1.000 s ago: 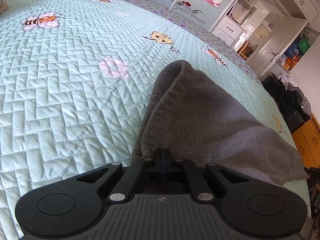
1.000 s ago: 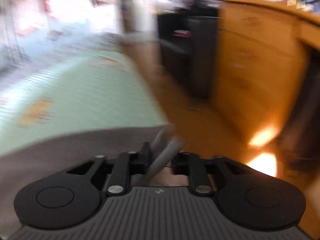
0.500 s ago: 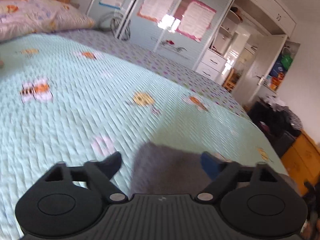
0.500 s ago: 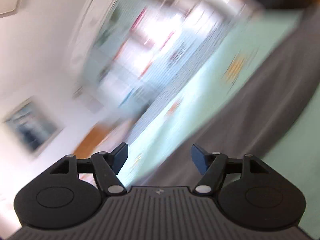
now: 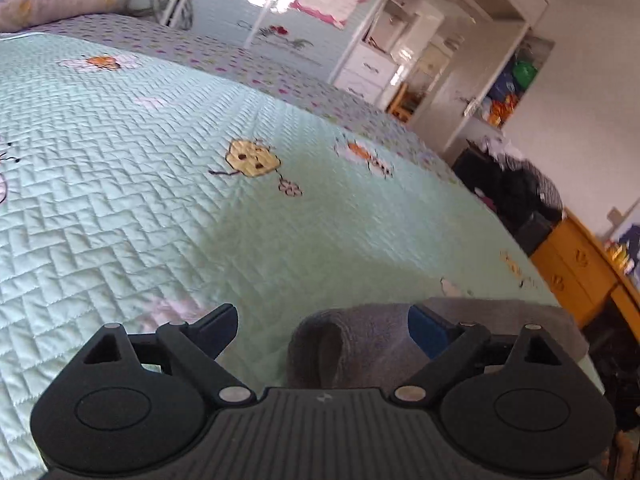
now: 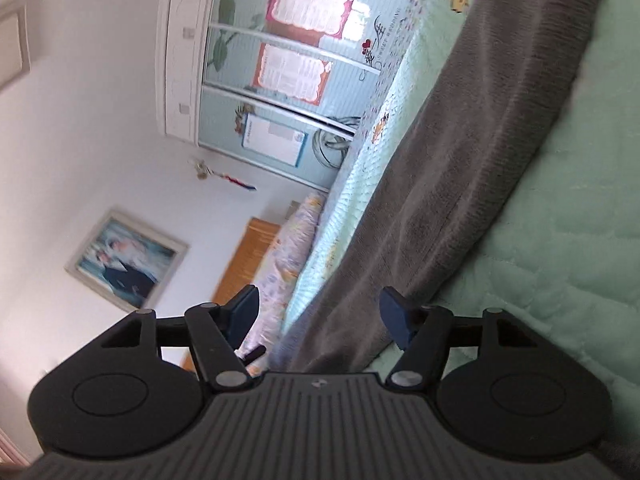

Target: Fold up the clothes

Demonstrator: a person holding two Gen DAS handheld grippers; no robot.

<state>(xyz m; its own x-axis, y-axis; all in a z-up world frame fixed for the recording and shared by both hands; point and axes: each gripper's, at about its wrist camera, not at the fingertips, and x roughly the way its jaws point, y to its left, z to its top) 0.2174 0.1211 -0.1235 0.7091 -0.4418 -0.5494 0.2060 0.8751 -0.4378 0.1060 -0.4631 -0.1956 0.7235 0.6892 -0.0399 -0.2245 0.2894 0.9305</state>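
While both tongs, left (image 5: 320, 330) and right (image 6: 318, 314), are seen spread and empty, grey knit garment (image 5: 360, 344) on bed (image 5: 160, 200) is judged soft, limp; folded edge advised for gripping.

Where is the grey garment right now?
The grey garment lies on the green quilt near the bed's edge, just ahead of the open left gripper; in the right wrist view it stretches away past the open right gripper.

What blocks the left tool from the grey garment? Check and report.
Nothing visible does. The left tool is open, and the grey garment lies on the green quilt directly in front of it, its rolled fold showing between the open fingers. Only bare quilt surrounds that end.
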